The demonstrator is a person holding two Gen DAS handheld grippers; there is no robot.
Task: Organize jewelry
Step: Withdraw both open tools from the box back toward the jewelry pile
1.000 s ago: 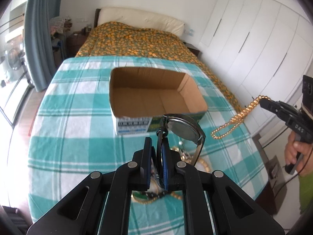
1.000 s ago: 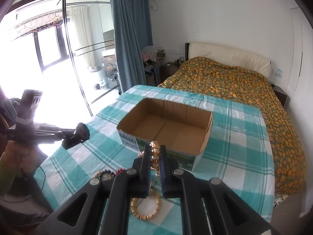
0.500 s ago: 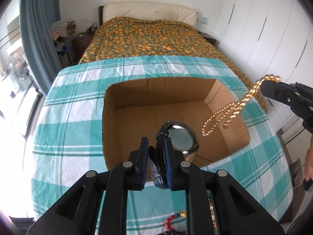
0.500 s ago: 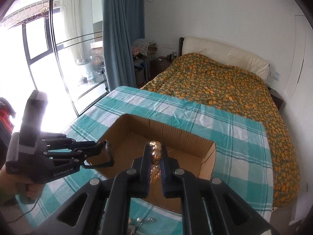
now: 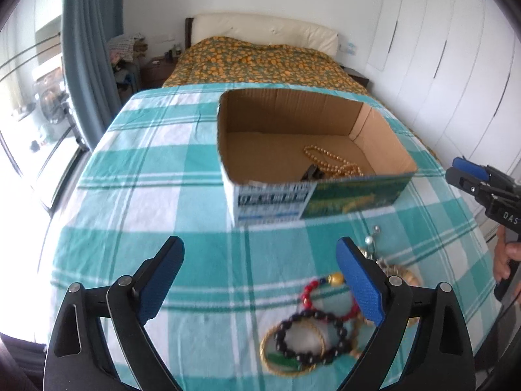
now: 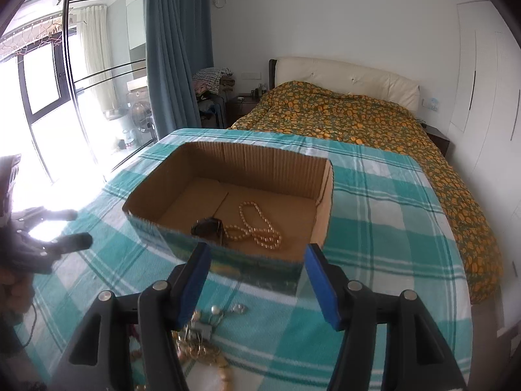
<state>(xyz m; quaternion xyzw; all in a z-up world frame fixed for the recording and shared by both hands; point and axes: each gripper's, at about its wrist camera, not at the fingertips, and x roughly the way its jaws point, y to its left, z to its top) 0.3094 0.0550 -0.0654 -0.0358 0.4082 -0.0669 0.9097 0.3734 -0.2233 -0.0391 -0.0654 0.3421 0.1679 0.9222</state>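
Your left gripper (image 5: 260, 280) stands with its blue pads wide apart and nothing between them; its jaws have just been opening. Your right gripper (image 6: 255, 280) is also spread, less widely, and empty too, its jaws likewise having just been opening. Both point down over the near edge of the checked tablecloth (image 5: 146, 169), short of the cardboard box (image 6: 322, 202).

Inside the box, the gold bead necklace (image 6: 257, 224) lies loose on the floor, near the front wall. Its long axis runs from front to back: a narrow loop points toward the far wall, while the doubled strands bunch at the near end (the right wrist view shows this best). Just beside it, on its left in that view and touching its near strands, lies the watch (image 6: 208, 228), dark and partly hidden by the front wall, so you cannot tell which way it points.

On the cloth in front of the box, near your left gripper's right finger, lie a black bead bracelet (image 5: 309, 335), a red bead bracelet (image 5: 309, 293) and a gold bangle (image 5: 283, 355), overlapping in a heap.
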